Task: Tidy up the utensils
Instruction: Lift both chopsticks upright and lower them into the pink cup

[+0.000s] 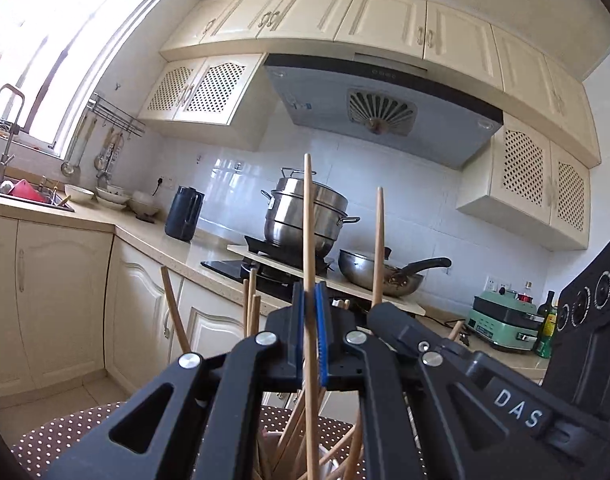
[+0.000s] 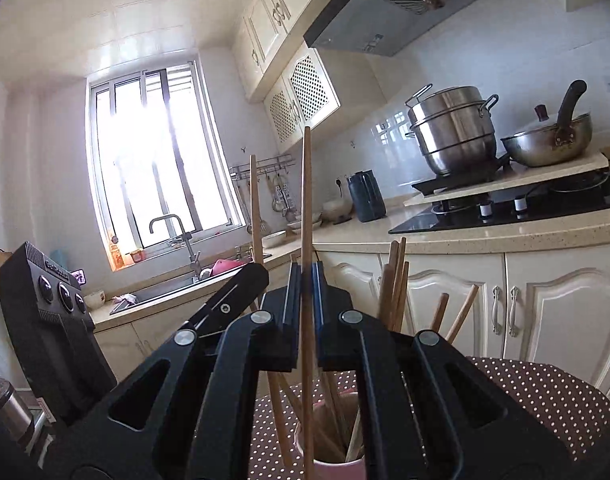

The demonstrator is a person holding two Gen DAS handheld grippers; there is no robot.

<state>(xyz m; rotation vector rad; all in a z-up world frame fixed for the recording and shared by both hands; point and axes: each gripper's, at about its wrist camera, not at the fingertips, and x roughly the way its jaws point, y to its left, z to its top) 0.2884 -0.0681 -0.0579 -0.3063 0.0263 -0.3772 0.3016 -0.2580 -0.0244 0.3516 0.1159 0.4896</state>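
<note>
left gripper (image 1: 311,300) pinching upright wooden chopstick (image 1: 307,220), right gripper (image 2: 305,280) pinching second wooden chopstick (image 2: 306,200), pink cylindrical holder (image 2: 333,462) at 6 o'clock

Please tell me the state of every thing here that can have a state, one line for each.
Left gripper: jaws shut on one chopstick, held upright.
Right gripper: jaws shut on another chopstick, upright.
Pink cup: upright, holding more chopsticks.
Steamer pot: lid on.
Wall cabinets: doors closed.
</note>
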